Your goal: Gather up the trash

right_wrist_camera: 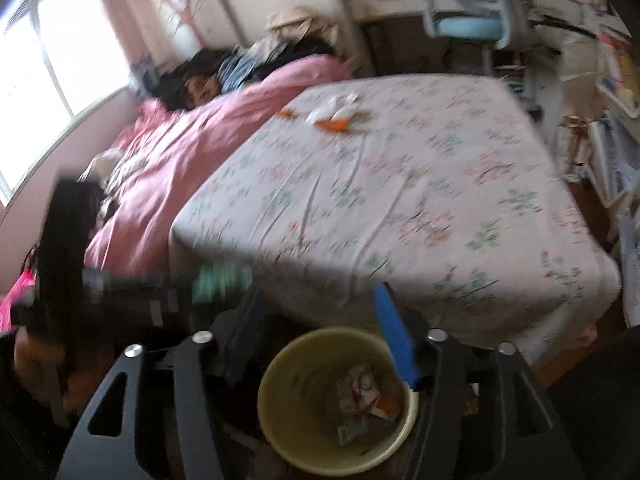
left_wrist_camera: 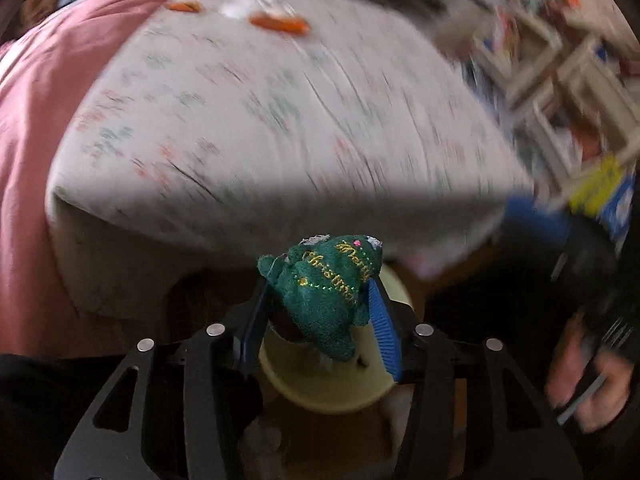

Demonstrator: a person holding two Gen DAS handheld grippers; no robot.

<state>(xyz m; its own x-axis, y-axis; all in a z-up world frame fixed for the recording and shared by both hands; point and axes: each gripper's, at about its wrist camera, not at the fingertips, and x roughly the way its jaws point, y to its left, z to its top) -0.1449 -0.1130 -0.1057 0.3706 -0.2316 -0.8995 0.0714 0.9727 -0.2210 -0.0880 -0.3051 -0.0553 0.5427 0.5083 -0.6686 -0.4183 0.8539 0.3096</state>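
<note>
My left gripper (left_wrist_camera: 318,304) is shut on a green felt Christmas ornament (left_wrist_camera: 324,292) with gold lettering and holds it above a pale yellow bin (left_wrist_camera: 320,394) on the floor. The ornament shows as a green blur in the right wrist view (right_wrist_camera: 220,276). My right gripper (right_wrist_camera: 320,320) is open and empty, above the same bin (right_wrist_camera: 280,420), which holds several wrappers (right_wrist_camera: 366,396). Orange and white scraps (right_wrist_camera: 334,118) lie on the floral bed sheet (right_wrist_camera: 400,200); they also show in the left wrist view (left_wrist_camera: 278,24).
A pink duvet (right_wrist_camera: 192,152) covers the bed's left side. Shelves with books (left_wrist_camera: 560,92) stand to the right. A blue chair (right_wrist_camera: 468,20) and desk stand beyond the bed. A window (right_wrist_camera: 52,72) is on the left.
</note>
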